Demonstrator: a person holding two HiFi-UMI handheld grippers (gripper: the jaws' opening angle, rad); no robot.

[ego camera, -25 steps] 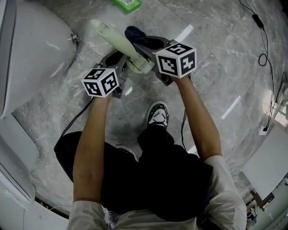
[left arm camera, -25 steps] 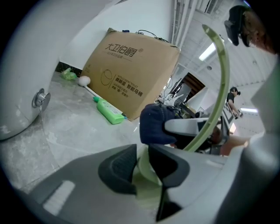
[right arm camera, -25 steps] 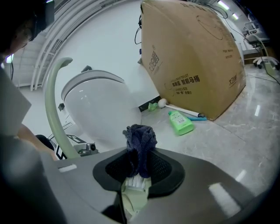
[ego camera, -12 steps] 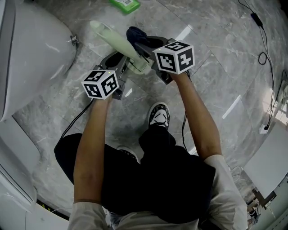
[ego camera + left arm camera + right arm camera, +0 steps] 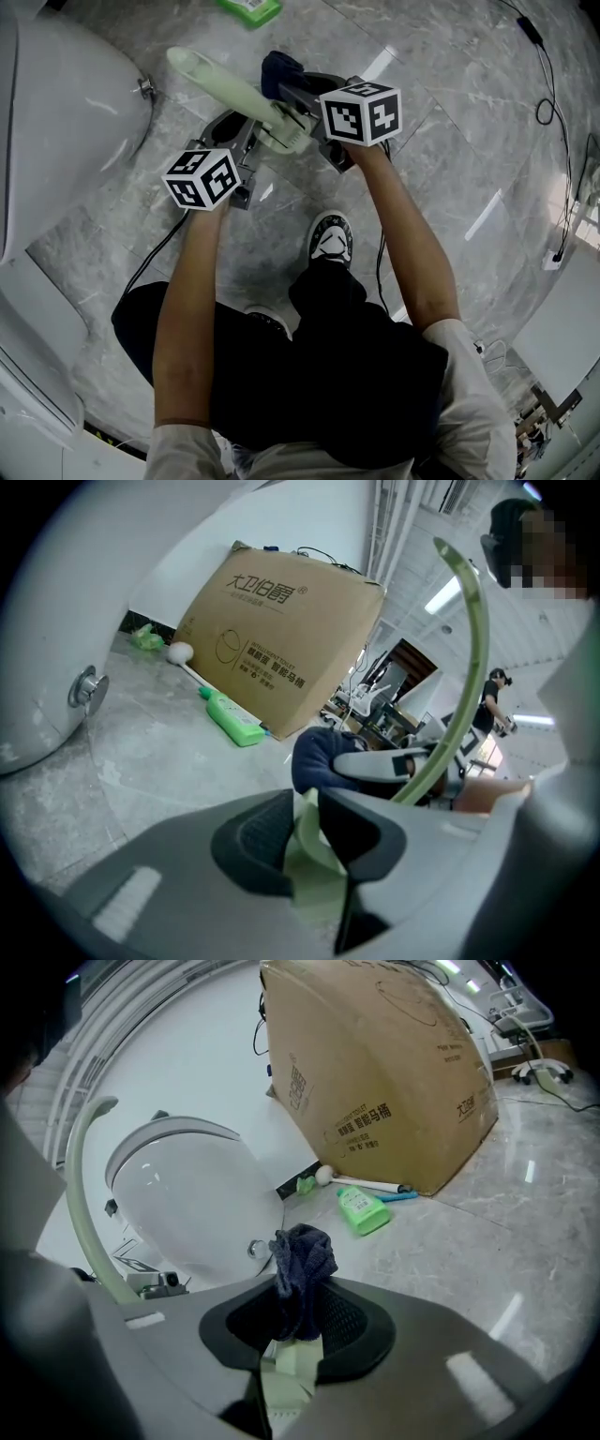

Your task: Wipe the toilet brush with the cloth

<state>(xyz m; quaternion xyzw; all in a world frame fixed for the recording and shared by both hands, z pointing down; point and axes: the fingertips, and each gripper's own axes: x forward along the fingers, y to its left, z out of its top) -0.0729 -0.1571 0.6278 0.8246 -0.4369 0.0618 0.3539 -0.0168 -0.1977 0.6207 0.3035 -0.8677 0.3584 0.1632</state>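
Observation:
A pale green toilet brush (image 5: pixel 230 89) is held slanted above the floor, its far end pointing up-left in the head view. My left gripper (image 5: pixel 247 129) is shut on the brush (image 5: pixel 307 841) near its thicker lower end. The brush's thin curved handle (image 5: pixel 472 658) arcs up on the right of the left gripper view. My right gripper (image 5: pixel 287 90) is shut on a dark blue cloth (image 5: pixel 279 67), and the cloth (image 5: pixel 302 1262) sticks up from between its jaws. The cloth rests against the brush (image 5: pixel 289 1372) right beside the left gripper's jaws.
A white toilet (image 5: pixel 66 103) stands at the left. A green bottle (image 5: pixel 362 1209) and a white-headed stick lie on the marble floor before a leaning cardboard box (image 5: pixel 375 1072). Cables (image 5: pixel 544 89) run along the right; the person's shoe (image 5: pixel 328 239) is below the grippers.
Both grippers have shifted a little further away and leftward with the brush and cloth; the brush's far end has swung left. Both grips are unchanged.

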